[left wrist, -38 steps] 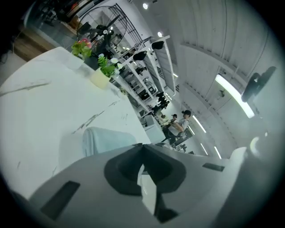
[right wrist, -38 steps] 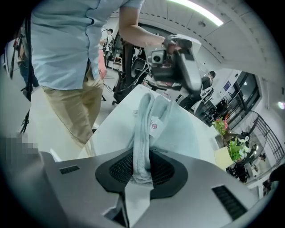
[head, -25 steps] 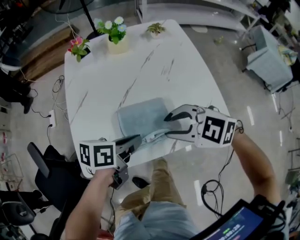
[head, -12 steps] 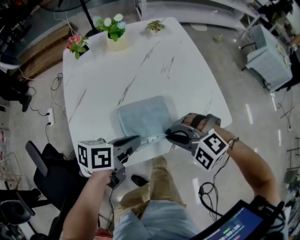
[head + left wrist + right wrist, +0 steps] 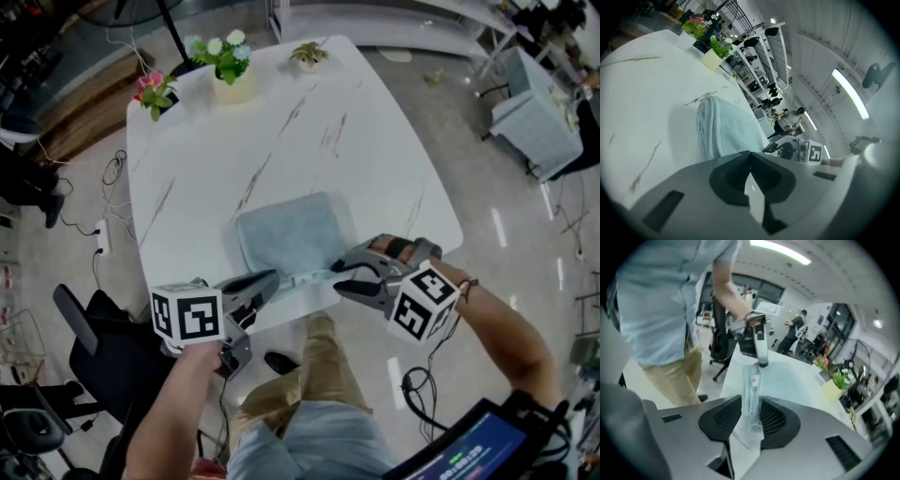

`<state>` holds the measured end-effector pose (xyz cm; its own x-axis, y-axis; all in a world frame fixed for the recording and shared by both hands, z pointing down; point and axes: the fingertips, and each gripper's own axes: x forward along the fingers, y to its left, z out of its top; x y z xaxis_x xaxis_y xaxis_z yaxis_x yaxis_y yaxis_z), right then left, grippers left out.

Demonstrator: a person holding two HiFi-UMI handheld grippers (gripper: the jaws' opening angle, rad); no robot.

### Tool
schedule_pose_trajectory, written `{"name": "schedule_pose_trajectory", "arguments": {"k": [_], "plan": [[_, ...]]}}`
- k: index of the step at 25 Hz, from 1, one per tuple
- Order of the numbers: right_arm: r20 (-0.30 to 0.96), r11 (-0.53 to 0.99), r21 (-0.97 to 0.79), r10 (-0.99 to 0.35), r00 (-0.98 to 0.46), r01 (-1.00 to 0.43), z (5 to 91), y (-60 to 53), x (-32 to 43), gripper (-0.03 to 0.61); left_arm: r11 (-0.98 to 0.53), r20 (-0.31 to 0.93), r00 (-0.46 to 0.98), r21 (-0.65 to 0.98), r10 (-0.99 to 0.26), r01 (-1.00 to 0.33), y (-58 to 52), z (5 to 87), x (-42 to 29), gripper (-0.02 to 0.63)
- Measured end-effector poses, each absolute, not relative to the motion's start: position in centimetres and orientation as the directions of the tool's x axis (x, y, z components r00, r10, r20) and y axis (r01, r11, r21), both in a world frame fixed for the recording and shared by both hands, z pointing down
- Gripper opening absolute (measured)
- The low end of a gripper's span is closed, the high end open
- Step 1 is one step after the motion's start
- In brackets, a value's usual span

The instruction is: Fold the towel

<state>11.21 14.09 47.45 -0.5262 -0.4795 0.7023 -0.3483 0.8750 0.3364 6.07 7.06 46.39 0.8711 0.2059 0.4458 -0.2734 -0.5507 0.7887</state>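
Head view steeply down over table, gripper views close along jaws, all sharing towel.

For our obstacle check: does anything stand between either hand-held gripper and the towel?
Nothing visible does. The left hand-held gripper is shut on the towel at its near edge; the right hand-held gripper, jaws just opened wider, straddles that edge.

You are working in an open office or lab space. Note the black office chair beside the marble-patterned counter, cables across the polished floor, white shelving, ceiling strip lights and people standing in the background.
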Motion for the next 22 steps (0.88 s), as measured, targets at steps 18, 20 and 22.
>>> {"name": "schedule_pose_trajectory", "arguments": {"k": [18, 20, 22], "plan": [[0.703, 0.361, 0.059, -0.677, -0.218, -0.931, 49.4, 12.1, 11.9, 0.018, -0.732, 0.616, 0.772, 0.597, 0.156, -0.328, 12.1, 49.5, 9.8, 0.007], [0.714, 0.365, 0.075, -0.669, -0.205, -0.928, 49.8, 12.1, 11.9, 0.018, -0.732, 0.623, 0.767, 0.595, 0.157, -0.333, 12.2, 50.1, 9.5, 0.008], [0.726, 0.359, 0.073, -0.659, -0.197, -0.930, 50.3, 12.2, 11.9, 0.018, -0.738, 0.630, 0.760, 0.588, 0.159, -0.333, 12.2, 50.5, 9.5, 0.006]]}}
